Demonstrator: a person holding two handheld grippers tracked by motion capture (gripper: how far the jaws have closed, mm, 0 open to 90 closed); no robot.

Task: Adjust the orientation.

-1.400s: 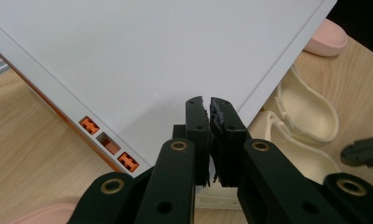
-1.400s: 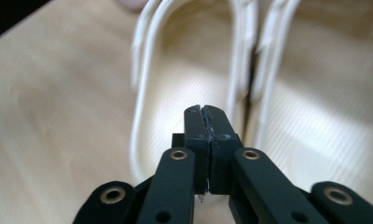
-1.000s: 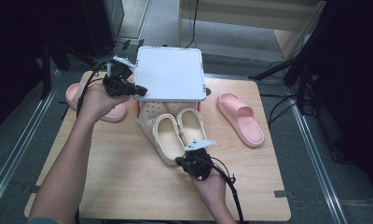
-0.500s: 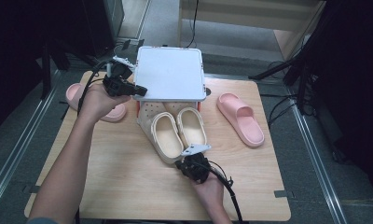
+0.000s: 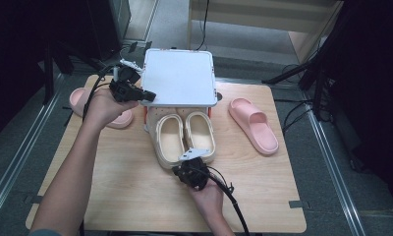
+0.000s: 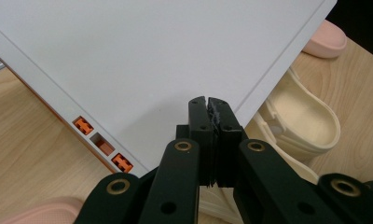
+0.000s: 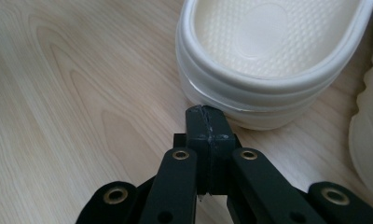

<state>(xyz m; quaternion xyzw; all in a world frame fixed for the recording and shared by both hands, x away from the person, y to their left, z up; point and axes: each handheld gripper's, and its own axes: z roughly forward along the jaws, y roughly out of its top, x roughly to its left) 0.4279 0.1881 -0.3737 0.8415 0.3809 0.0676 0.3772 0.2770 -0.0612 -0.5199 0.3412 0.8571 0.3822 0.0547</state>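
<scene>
— What do you have in front of you?

— A pair of cream clogs (image 5: 184, 137). They are of soft foam, with a thick rim and small bumps on the inner sole. They lie side by side in the middle of the bench (image 5: 135, 196), the toes under the edge of a white box lid (image 5: 180, 76), the heels toward me.

— And your hands?

— My right hand-held gripper (image 7: 207, 116) has its jaws fully together and holds nothing. Its tip is just beside the heel of one clog, low over the wood. My left hand-held gripper (image 6: 208, 106) is also closed and empty; it is at the left corner of the white lid.

— What else is there?

— One pink slipper (image 5: 253, 125) lies to the right of the clogs, well apart. Another pink slipper (image 5: 118, 118) is at the left, partly behind my left hand. The bench is pale wood with clear grain. Around it the floor (image 5: 327, 162) is grey, with dark cables.
</scene>
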